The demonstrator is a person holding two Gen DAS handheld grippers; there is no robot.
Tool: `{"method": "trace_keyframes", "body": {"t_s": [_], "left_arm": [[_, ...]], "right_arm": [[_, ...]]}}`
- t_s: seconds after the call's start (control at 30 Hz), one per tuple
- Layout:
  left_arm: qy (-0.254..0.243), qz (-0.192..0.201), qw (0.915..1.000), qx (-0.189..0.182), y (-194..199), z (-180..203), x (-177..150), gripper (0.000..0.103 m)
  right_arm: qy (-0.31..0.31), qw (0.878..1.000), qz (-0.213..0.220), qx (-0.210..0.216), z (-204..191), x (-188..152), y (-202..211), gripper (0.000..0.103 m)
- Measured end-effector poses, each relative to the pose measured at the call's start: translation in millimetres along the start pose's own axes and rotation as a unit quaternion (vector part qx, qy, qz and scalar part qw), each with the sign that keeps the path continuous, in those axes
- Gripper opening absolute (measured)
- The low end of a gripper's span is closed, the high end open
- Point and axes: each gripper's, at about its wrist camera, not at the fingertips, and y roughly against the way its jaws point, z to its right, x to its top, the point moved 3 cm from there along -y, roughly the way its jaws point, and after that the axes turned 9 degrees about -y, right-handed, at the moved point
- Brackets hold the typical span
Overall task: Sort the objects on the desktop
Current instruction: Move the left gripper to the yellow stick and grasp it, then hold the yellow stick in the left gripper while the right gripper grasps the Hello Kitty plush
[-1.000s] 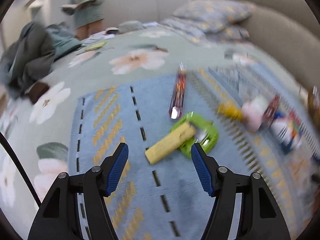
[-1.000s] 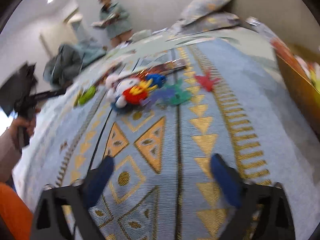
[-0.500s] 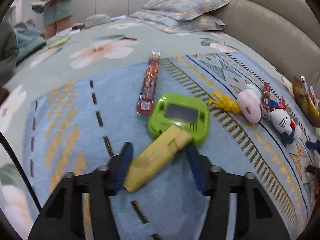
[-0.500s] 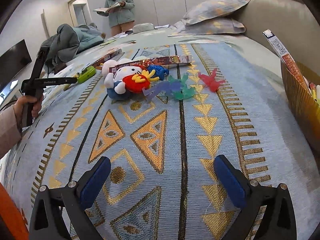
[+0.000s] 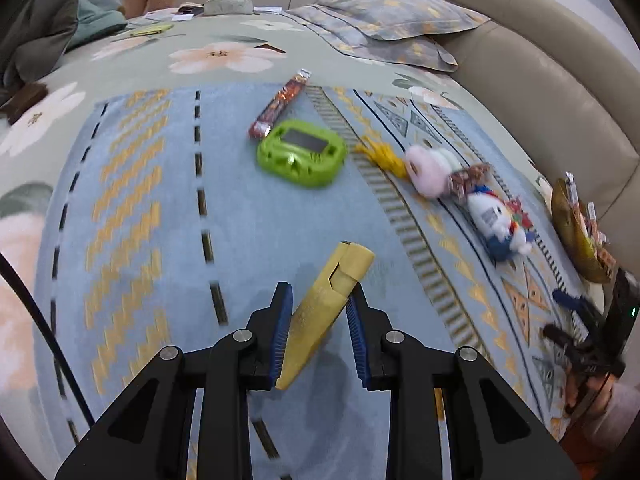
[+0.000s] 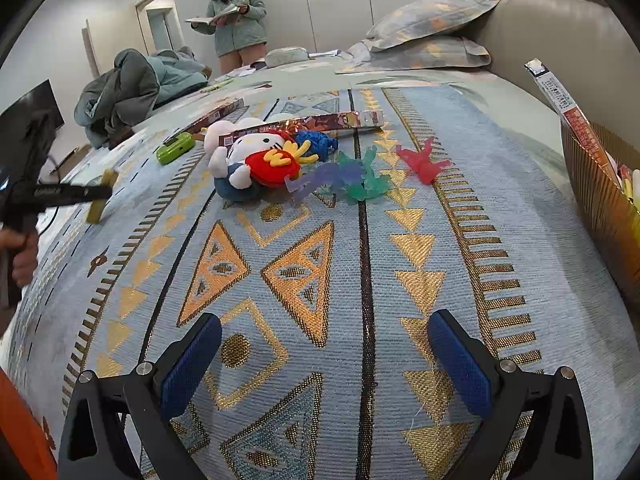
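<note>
One yellow box (image 5: 328,308), lower centre, sits between your left gripper (image 5: 318,334) as its jaws close on it; your right gripper (image 6: 326,364) gapes empty; one green gadget (image 5: 302,152), two plush toys (image 5: 498,216) mid-frame

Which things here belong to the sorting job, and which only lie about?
For the job: yellow packet between the closing left gripper, green toy, plush doll, red figure, basket.
Lying about: pillows, heap of clothes.
</note>
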Motion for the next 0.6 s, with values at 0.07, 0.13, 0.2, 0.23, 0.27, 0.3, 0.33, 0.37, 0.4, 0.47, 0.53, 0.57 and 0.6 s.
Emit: {"method": "trace_keyframes", "body": {"t_s": [0.07, 0.13, 0.2, 0.23, 0.27, 0.3, 0.33, 0.37, 0.4, 0.47, 0.53, 0.57, 0.6], "left_arm": [[0.010, 0.016, 0.9997, -0.013, -2, 3, -11, 0.025], [0.005, 0.027, 0.9996, -0.003, -7, 5, -18, 0.025], [-0.019, 0.039, 0.9989, 0.017, -8, 12, -21, 0.026], [-0.026, 0.039, 0.9986, 0.024, -8, 14, -21, 0.026], [-0.029, 0.040, 0.9984, 0.028, -8, 15, -21, 0.026], [-0.030, 0.041, 0.9983, 0.028, -8, 15, -21, 0.026], [-0.029, 0.043, 0.9983, 0.026, -9, 14, -22, 0.026], [-0.024, 0.047, 0.9984, 0.020, -9, 12, -22, 0.026], [-0.021, 0.048, 0.9985, 0.016, -8, 10, -22, 0.027], [-0.015, 0.051, 0.9985, 0.009, -9, 8, -23, 0.027], [-0.014, 0.053, 0.9985, 0.007, -9, 8, -22, 0.027], [-0.013, 0.054, 0.9984, 0.007, -9, 8, -23, 0.027], [-0.012, 0.055, 0.9984, 0.005, -9, 7, -23, 0.027]], "right_arm": [[0.008, 1.000, -0.010, -0.019, -4, 1, -1, 0.103], [0.011, 0.999, -0.028, -0.045, -12, 6, -1, 0.103], [-0.010, 1.000, -0.027, -0.007, -24, 17, 7, 0.103], [-0.014, 1.000, -0.020, 0.004, -30, 24, 10, 0.103], [-0.016, 1.000, -0.006, 0.009, -37, 34, 13, 0.103], [-0.016, 1.000, 0.002, 0.010, -43, 42, 14, 0.103], [-0.015, 1.000, 0.008, 0.010, -50, 53, 12, 0.103], [-0.012, 1.000, 0.010, 0.006, -56, 63, 7, 0.103], [-0.008, 1.000, 0.011, 0.000, -61, 73, 0, 0.103], [-0.006, 1.000, 0.007, -0.028, -67, 92, -18, 0.103], [-0.023, 0.998, -0.022, -0.045, -67, 106, -41, 0.103], [-0.035, 0.998, -0.039, -0.036, -66, 111, -51, 0.099], [-0.054, 0.996, -0.061, -0.032, -64, 114, -64, 0.094]]}}
